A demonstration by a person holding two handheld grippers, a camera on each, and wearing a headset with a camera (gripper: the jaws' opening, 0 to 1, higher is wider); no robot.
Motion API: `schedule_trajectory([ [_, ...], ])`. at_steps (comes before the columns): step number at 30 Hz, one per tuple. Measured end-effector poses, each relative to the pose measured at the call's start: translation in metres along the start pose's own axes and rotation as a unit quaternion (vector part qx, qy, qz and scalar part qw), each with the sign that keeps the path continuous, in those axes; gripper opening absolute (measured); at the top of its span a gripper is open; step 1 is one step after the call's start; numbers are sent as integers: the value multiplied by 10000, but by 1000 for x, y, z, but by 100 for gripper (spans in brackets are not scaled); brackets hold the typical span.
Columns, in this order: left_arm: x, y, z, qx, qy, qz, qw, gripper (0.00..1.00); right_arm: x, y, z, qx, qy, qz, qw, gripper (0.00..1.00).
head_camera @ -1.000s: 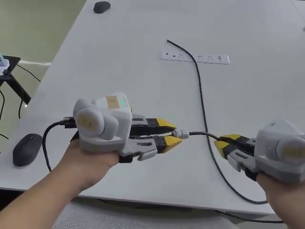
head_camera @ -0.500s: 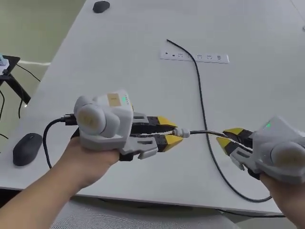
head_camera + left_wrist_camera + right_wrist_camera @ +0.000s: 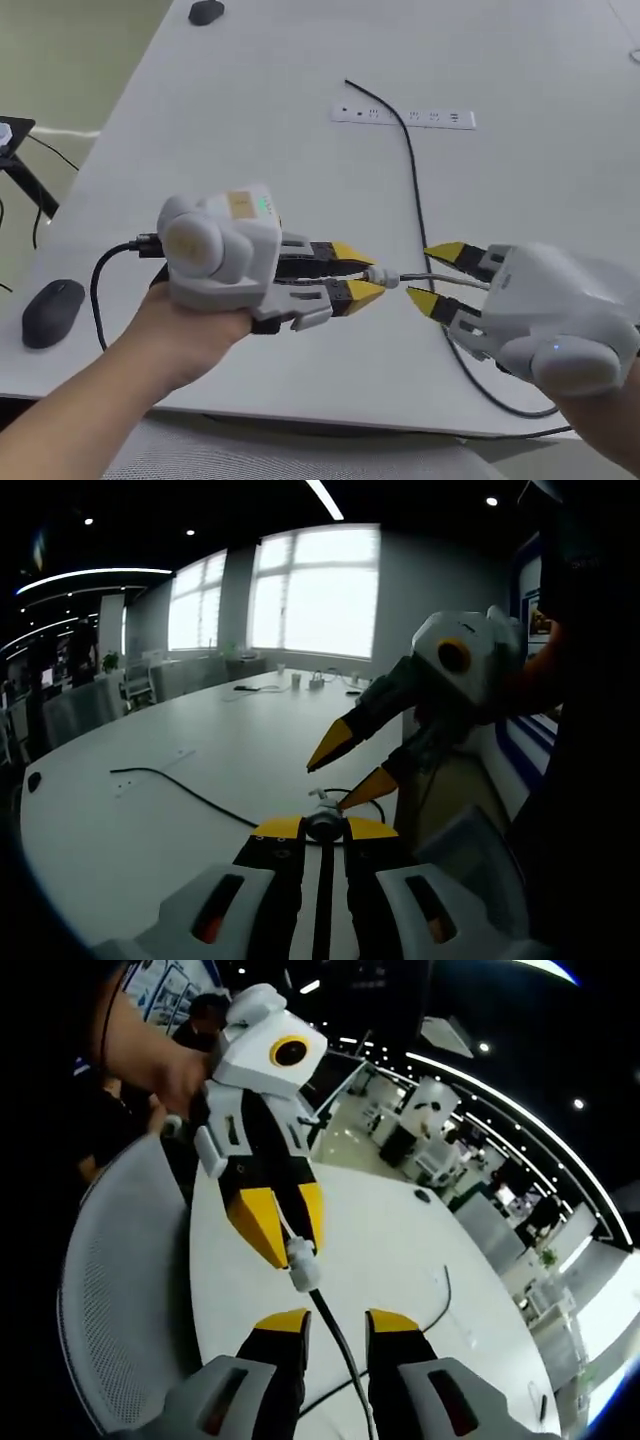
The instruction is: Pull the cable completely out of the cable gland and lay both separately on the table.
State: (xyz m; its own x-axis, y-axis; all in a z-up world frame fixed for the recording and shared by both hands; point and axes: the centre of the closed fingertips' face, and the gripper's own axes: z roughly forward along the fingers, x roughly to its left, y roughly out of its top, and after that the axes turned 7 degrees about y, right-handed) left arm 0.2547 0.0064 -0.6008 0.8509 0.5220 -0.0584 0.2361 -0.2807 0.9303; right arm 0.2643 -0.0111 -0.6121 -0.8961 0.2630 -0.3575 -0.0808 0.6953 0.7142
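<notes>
The right gripper [image 3: 432, 274] has let go and slid in closer to the cable gland [image 3: 381, 278]. Its fingers are now spread with the cable [image 3: 410, 278] running between them, so I'd say a fresh pull is being set up. In the lower middle of the head view, the left gripper [image 3: 368, 274] stays clamped on the gland above the table [image 3: 300, 150], with the cable still seated in it.

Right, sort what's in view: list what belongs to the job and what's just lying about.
Job: cable gland, clamped in the left gripper; cable, running between the jaws of the open right gripper.
Lying about: power strip; near mouse; far mouse.
</notes>
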Motion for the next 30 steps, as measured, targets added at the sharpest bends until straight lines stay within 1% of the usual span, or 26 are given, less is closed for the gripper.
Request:
schedule_trajectory([
  [2, 0, 0, 0, -1, 1, 2, 10000, 15, 4, 5, 4, -69, 81, -40, 9999, 14],
  [3, 0, 0, 0, -6, 1, -1, 10000, 15, 6, 6, 7, -61, 118, -54, 9999, 12],
  [6, 3, 1, -1, -26, 32, -16, 10000, 15, 7, 5, 11, -23, 86, -61, 9999, 3],
  [7, 2, 1, -1, -12, 26, -10, 10000, 15, 6, 4, 11, -16, 59, -57, 10000, 3],
  [8, 3, 0, -1, -2, 27, 2, 10000, 15, 6, 4, 11, -40, 86, 48, 9999, 3],
  [11, 3, -2, -2, 14, 34, -3, 10000, 15, 7, 4, 12, -71, 111, 73, 9999, 2],
  [13, 4, -3, -2, 10, 51, -11, 10000, 15, 8, 3, 13, -42, 111, 95, 9999, 2],
  [15, 4, -2, -3, -27, 58, -38, 10000, 15, 5, 0, 13, 34, 52, 132, 9999, 1],
  [18, 5, -1, -3, -36, 42, -44, 10000, 15, 0, -6, 12, 85, -9, 316, 9995, 1],
  [22, 6, 1, -4, -54, 23, -61, 10000, 15, -2, -12, 10, 126, -49, 418, 9990, 1],
  [24, 6, 1, -4, -55, 18, -70, 10000, 15, -5, -20, 9, 186, -97, 640, 9977, 1],
  [27, 6, 1, -4, -56, 5, -59, 10000, 15, -7, -25, 8, 174, -113, 908, 9956, 1],
  [28, 5, 1, -4, -57, -6, -54, 10000, 15, -8, -29, 7, 171, -132, 1088, 9938, 1],
  [30, 5, 1, -4, -58, -15, -55, 10000, 15, -9, -34, 6, 206, -156, 1223, 9922, 1],
])
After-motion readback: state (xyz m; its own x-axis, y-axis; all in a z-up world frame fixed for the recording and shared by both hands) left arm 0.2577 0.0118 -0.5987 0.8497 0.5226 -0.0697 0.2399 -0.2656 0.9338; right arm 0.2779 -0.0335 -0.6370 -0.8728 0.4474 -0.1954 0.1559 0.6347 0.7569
